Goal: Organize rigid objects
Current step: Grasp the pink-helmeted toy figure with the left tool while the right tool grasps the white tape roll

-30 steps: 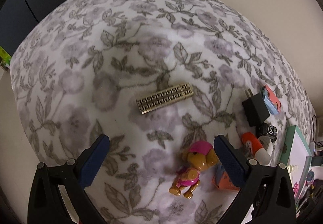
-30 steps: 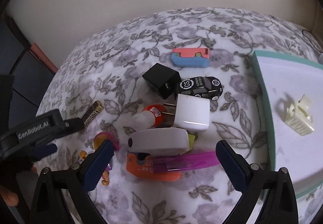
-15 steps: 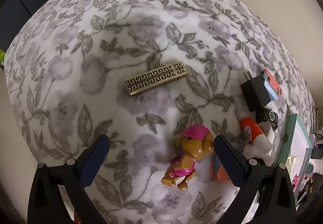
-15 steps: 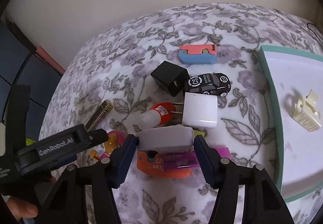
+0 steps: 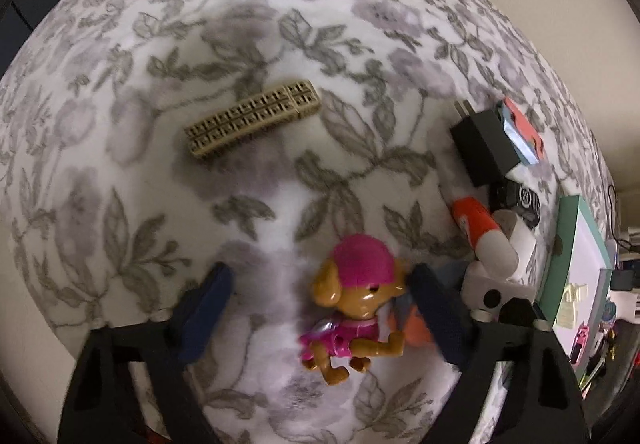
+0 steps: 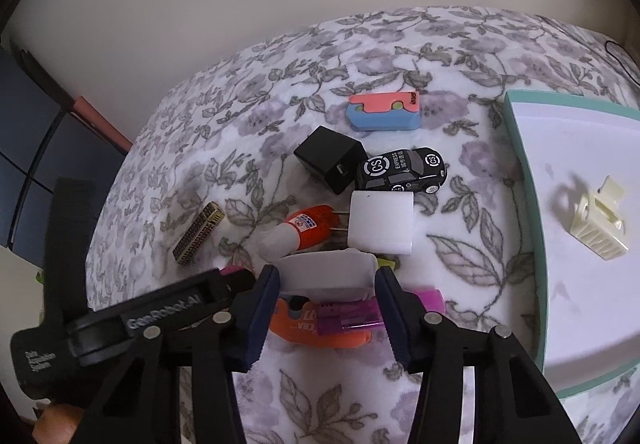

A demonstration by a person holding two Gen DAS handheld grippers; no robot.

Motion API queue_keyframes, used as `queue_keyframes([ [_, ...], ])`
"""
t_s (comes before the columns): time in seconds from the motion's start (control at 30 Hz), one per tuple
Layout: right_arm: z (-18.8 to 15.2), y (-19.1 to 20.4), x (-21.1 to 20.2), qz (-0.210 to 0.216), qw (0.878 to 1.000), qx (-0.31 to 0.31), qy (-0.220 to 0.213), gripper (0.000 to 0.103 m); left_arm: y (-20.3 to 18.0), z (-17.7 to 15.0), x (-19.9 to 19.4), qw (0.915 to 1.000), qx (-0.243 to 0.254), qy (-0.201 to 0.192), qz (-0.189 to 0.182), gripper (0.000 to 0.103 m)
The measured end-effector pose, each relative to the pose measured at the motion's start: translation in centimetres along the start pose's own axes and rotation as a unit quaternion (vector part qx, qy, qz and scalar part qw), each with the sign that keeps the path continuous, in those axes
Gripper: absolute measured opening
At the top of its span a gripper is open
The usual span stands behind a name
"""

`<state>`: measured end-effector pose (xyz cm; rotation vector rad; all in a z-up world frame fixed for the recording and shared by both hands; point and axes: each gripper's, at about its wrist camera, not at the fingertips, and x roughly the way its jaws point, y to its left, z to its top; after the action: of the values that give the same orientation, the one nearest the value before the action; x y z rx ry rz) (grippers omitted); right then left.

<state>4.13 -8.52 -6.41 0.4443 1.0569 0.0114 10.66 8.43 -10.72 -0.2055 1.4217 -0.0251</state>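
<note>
Between the blue pads of the left gripper [image 5: 320, 308], whose jaws are closing but not yet pressing, the dog figure [image 5: 352, 300] is seen on the floral cloth [image 5: 120, 44]; a patterned bar [image 5: 254, 120] lies well apart. From the right wrist, the right gripper [image 6: 326, 286] is closing around a white block [image 6: 326, 272], contact not clear. Only a cream clip [image 6: 598, 224] is sorted on the tray [image 6: 524, 180]; most remains.

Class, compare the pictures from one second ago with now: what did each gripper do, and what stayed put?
The right gripper is closing around the white oblong case. The left gripper dropped over the toy puppy and is closing, pads not yet pressing. The gold clip, chargers and toy car stayed.
</note>
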Motion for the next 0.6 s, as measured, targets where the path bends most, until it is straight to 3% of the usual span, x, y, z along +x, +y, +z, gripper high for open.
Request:
queue_keyframes([
  [0.1, 0.0, 0.0, 0.0, 0.000, 1.000, -0.002, 0.000, 0.052, -0.3, -0.2, 0.9, 0.9999, 0.004, 0.013, 0.004, 0.074],
  [0.2, 0.0, 0.0, 0.0, 0.000, 1.000, -0.003, 0.000, 0.052, -0.4, -0.4, 0.9, 0.9999, 0.003, 0.011, 0.002, 0.056],
  [0.23, 0.0, 0.0, 0.0, 0.001, 1.000, -0.003, 0.000, 0.052, -0.4, -0.5, 0.8, 1.0000, 0.003, 0.008, -0.002, 0.045],
  [0.4, 0.1, 0.0, -0.2, 0.006, 1.000, -0.001, 0.001, 0.049, -0.1, -0.6, 0.2, 0.9998, 0.002, 0.004, -0.022, 0.045],
  [0.47, 0.2, -0.1, -0.5, 0.012, 1.000, 0.001, -0.003, 0.044, -0.1, -0.3, -0.6, 0.9995, 0.005, -0.006, -0.031, 0.045],
  [0.53, 0.4, 0.0, -1.0, 0.021, 1.000, 0.003, -0.009, 0.029, -0.1, -0.3, -1.6, 0.9992, 0.005, -0.017, -0.036, 0.045],
  [0.6, 0.5, 0.1, -1.4, 0.022, 1.000, -0.002, -0.011, 0.027, -0.3, -0.1, -2.8, 0.9987, 0.009, -0.032, -0.039, 0.045],
])
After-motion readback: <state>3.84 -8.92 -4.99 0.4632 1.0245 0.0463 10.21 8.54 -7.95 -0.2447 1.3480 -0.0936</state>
